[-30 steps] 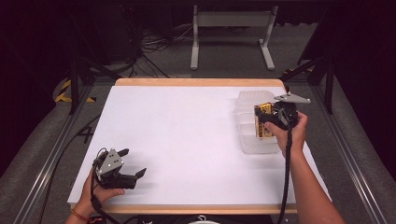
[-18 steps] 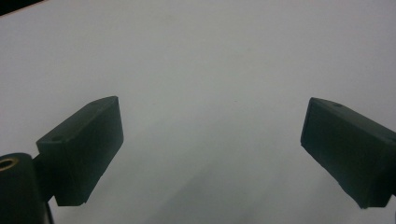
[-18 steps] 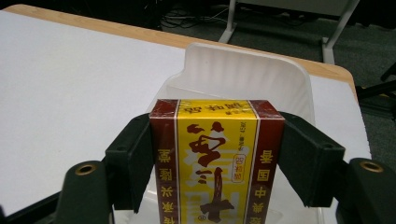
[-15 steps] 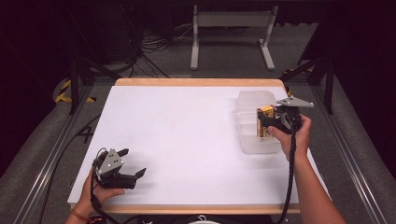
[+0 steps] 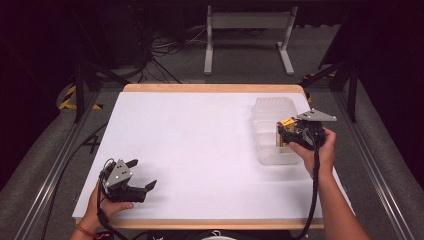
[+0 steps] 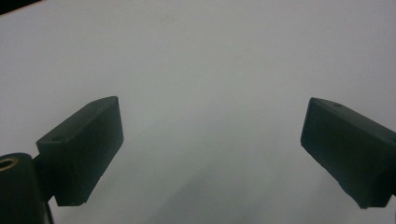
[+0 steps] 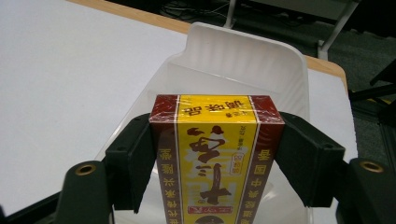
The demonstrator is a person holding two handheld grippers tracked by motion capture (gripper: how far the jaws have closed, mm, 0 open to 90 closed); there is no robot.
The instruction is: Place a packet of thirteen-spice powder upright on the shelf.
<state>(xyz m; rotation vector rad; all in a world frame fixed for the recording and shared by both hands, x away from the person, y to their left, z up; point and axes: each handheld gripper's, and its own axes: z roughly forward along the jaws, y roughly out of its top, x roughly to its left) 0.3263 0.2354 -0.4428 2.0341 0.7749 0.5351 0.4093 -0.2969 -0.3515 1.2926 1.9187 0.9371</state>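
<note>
Clamping the yellow-and-maroon box (image 7: 217, 154) in my right gripper (image 7: 217, 158) above the clear plastic container (image 7: 243, 60), I judge lowering and releasing comes next, while my left gripper (image 5: 141, 175) rests open-jawed on the white table (image 5: 200, 145).

We are seeing dark room, grey carpeted floor (image 5: 240, 67). White-topped table (image 5: 200, 145) is standing centre; grey metal stand (image 5: 248, 30) and cables (image 5: 170, 47) are lying beyond.

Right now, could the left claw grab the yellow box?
Probably not. The left claw sits open at the table's near left, while the yellow box is clamped in the right claw over the plastic tub.
</note>
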